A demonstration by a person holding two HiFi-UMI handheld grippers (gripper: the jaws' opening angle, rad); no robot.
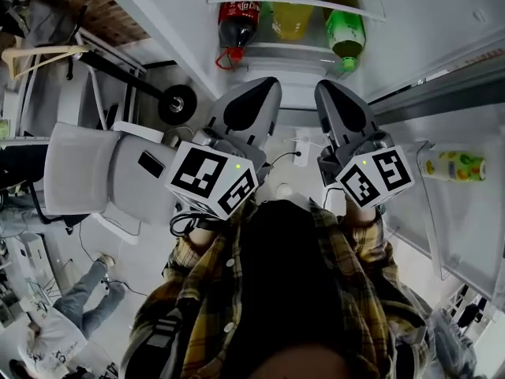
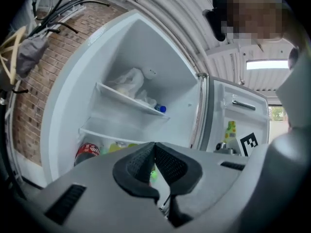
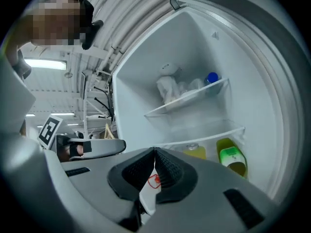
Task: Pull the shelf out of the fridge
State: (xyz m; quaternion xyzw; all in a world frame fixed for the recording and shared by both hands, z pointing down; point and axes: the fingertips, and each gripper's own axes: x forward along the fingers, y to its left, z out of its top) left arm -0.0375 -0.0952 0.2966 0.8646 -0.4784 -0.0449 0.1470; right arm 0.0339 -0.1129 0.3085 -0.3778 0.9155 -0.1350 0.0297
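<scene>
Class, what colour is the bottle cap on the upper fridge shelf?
Blue cap, clearest in the right gripper view.

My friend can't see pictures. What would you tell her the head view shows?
Two shut grey grippers, the left gripper and the right gripper, point side by side at an open fridge. Under its clear shelf lie a cola bottle, a yellow bottle and a green bottle. The person's checked shirt shows at the bottom.
</scene>
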